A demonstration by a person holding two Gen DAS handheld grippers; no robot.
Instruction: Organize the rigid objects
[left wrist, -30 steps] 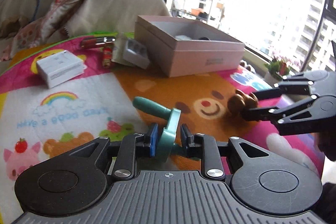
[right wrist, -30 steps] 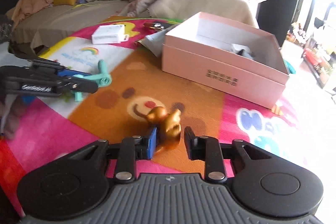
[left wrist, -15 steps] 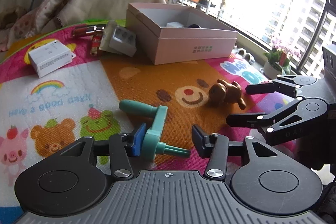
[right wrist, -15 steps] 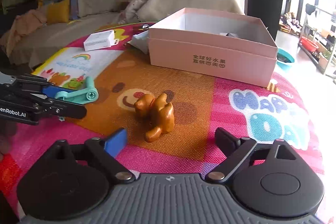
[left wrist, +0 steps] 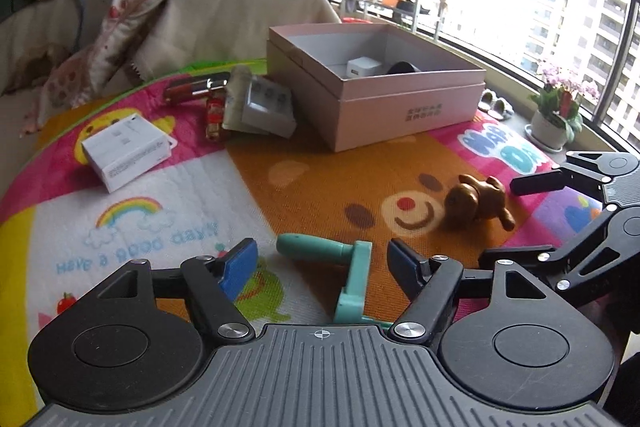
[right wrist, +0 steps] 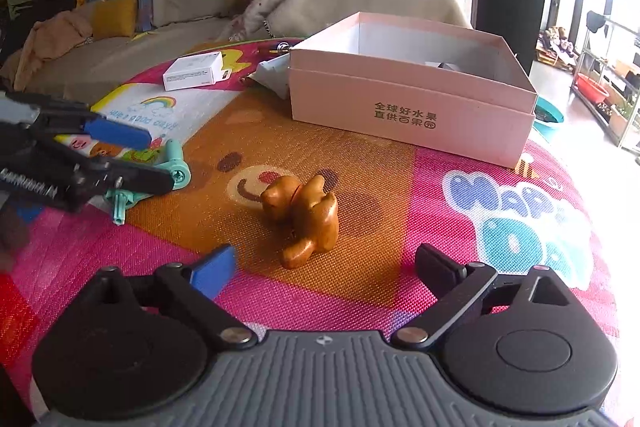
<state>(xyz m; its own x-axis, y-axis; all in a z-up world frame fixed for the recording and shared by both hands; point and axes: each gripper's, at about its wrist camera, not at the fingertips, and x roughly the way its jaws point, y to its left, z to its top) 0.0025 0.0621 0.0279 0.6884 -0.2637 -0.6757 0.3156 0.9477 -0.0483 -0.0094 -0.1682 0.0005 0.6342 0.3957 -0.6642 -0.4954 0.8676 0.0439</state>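
Left wrist view. Left gripper point(left wrist: 322, 261) spread wide, grasping nothing; teal crank point(left wrist: 340, 267) lying flat on the mat point(left wrist: 132, 227) between the blue pads point(left wrist: 240, 263), touching neither. Handle pointing left, arm running back toward the camera, so presumably set for a squeeze across the arm. Brown dog point(left wrist: 478, 201) on its side further right, on the printed bear face, near the right gripper point(left wrist: 516, 221), likewise spread and empty. Pink box point(left wrist: 408, 107) standing open beyond, lid off, a white cube point(left wrist: 364, 69) and a dark item point(left wrist: 404, 67) already inside: probably the collecting place. White carton point(left wrist: 126, 151), grey tray point(left wrist: 266, 107) and red tubes point(left wrist: 200, 89) loose on the mat left of the box, well apart from both tools.

Right wrist view. Right gripper point(right wrist: 324, 267) released, fingers far apart, dog point(right wrist: 304, 217) lying just ahead on the midline, clear of both pads. Dog resting on its side with one leg toward the camera; narrowest grip probably across the body. Left gripper point(right wrist: 132, 159) entering from the left edge, open over the crank point(right wrist: 168, 171). Box point(right wrist: 408, 107) behind the dog, open side up, reachable by a lift and a forward carry. Carton point(right wrist: 194, 71) far left of the box.
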